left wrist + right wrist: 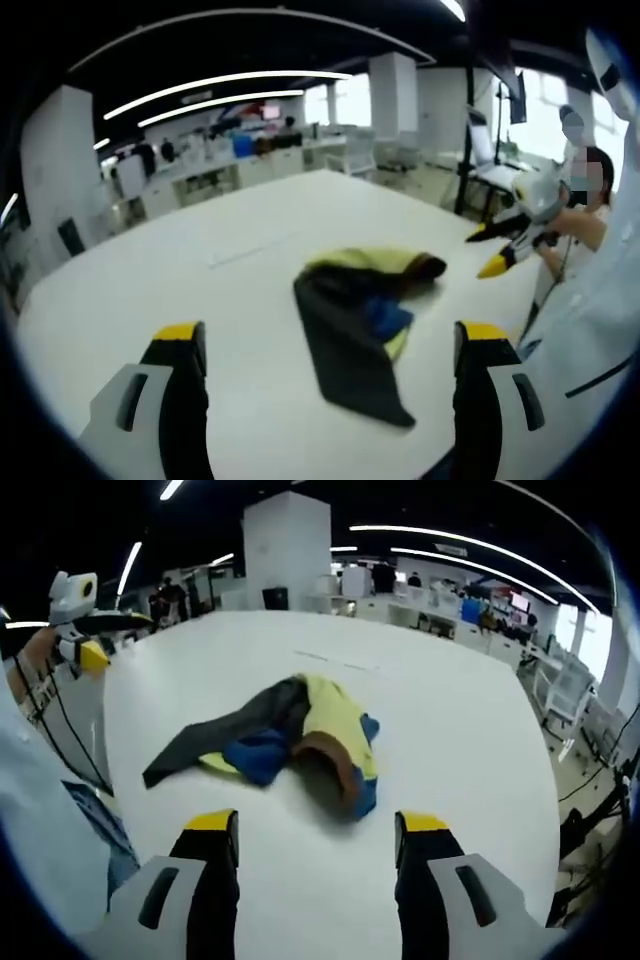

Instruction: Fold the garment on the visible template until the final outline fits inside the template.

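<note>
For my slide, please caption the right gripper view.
Open right gripper facing a crumpled garment on the white table.

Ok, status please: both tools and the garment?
Left tool open, empty, above table. Right tool open, empty. Garment crumpled, unfolded, not gripped. Nothing in the way.

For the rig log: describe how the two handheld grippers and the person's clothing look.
Left gripper and right gripper: pale grey bodies with dark slots, black jaws, yellow tips. Thin black cables hang beside the left gripper. The person's sleeve is light blue.
</note>
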The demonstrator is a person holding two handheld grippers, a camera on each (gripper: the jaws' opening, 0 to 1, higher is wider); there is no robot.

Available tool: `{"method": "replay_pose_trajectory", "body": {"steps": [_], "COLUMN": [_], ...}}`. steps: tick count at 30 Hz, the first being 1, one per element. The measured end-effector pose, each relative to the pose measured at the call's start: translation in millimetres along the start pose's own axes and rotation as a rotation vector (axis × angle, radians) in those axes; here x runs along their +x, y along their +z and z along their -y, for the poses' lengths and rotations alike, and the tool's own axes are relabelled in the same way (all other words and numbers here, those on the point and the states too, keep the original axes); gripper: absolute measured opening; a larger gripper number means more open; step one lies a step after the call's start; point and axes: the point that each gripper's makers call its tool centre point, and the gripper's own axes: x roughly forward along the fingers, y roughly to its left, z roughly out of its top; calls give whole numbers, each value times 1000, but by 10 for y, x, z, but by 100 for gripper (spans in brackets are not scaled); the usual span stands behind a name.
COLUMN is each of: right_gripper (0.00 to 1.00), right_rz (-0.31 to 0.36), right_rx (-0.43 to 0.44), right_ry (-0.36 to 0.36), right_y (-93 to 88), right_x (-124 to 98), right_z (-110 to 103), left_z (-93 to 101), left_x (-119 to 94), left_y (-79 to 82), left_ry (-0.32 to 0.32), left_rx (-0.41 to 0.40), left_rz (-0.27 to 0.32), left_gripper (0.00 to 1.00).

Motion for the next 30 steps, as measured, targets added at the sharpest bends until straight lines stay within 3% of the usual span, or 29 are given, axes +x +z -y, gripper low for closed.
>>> {"method": "replay_pose_trajectory", "body": {"steps": [9, 19, 30], "right_gripper": [48, 42, 29], "right_rz": [-8, -34, -45], "right_rx": [-8, -4, 19], "right_ry": [13, 17, -16], "right_y": [-11, -107, -202], "right_x": [173, 355, 507], "right_z": [49, 97, 234], "left_z": [-1, -33, -5], "left_x": [97, 183, 306], "left_y": [27, 17, 58], "left_ry": [-16, -28, -61], "left_rx": [7, 5, 6], "left_rz": [-4, -17, -8], "left_gripper": [99, 99, 99]}}
